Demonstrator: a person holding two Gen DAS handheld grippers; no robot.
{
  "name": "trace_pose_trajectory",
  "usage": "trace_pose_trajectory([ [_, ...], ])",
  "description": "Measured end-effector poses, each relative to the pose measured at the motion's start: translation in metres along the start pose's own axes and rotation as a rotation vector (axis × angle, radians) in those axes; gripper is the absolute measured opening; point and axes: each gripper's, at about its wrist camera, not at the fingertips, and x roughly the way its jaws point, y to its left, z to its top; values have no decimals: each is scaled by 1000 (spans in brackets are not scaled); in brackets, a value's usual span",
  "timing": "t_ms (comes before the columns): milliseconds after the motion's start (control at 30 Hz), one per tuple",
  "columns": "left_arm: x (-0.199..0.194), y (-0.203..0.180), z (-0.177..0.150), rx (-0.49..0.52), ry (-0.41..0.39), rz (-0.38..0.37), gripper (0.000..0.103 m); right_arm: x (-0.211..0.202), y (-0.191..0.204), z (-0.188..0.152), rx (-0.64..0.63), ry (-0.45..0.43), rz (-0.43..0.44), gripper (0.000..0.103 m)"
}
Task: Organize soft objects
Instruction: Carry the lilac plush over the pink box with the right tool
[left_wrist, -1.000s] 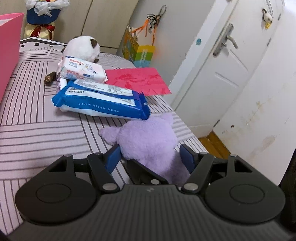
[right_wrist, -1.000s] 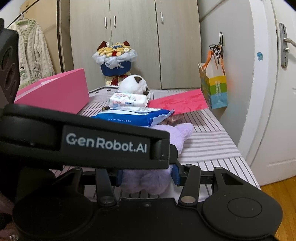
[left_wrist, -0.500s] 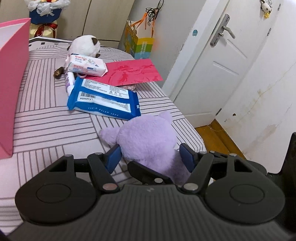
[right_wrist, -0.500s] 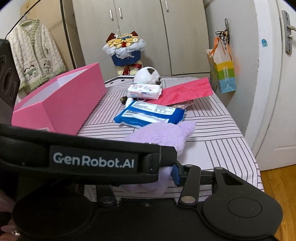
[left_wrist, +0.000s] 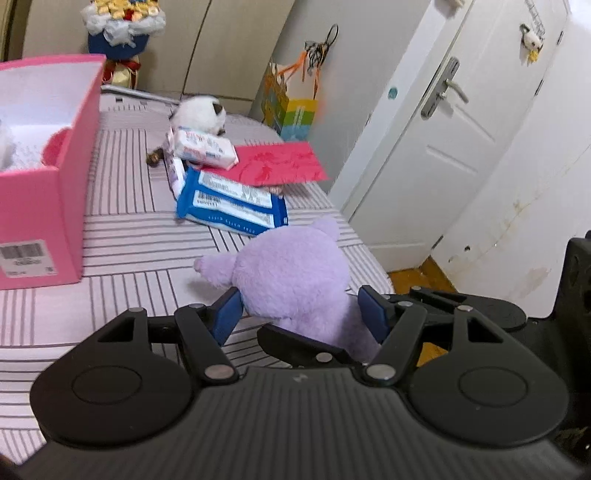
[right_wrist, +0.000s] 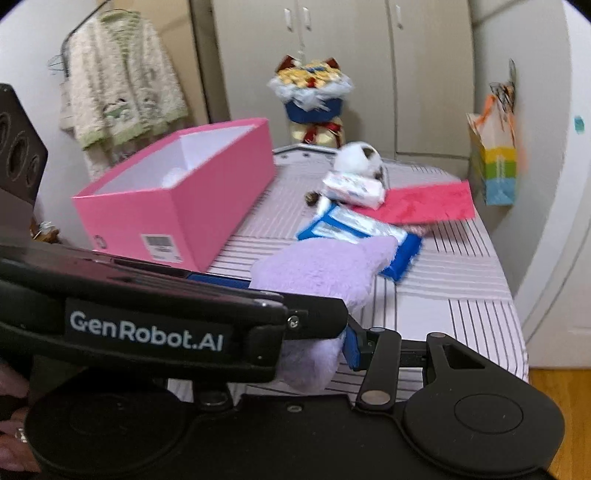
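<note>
Purple plush toy clenched between both tools.
Left tool, right tool gripping together, probably for pink box ahead-left.

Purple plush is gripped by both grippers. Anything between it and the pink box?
Nothing visible. The plush, held by the left gripper and right gripper, has only bare striped bedcover between it and the open pink box. The blue wipes pack lies off to the other side.
</note>
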Motion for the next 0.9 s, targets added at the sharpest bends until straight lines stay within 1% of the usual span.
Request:
trace_pose_trajectory([
  [167, -28, -3, 3, 23, -78, 10, 68, -18, 16, 13, -68, -47, 13, 55],
  [333, -48, 6, 15, 46, -121, 41, 68, -21, 30, 30, -114, -84, 55, 55],
  [633, -81, 40, 42, 52, -177, 127, 68, 2, 63, 66, -143, -132, 161, 55],
  [733, -91, 56, 54, 51, -204, 136, 68, 13, 72, 83, -126, -142, 203, 55],
  [833, -96, 80, 68, 17, -200, 133, 68, 28, 81, 99, -124, -142, 229, 55],
  [900, -98, 92, 77, 6, -207, 150, 68, 39, 87, 107, -130, -152, 246, 55],
])
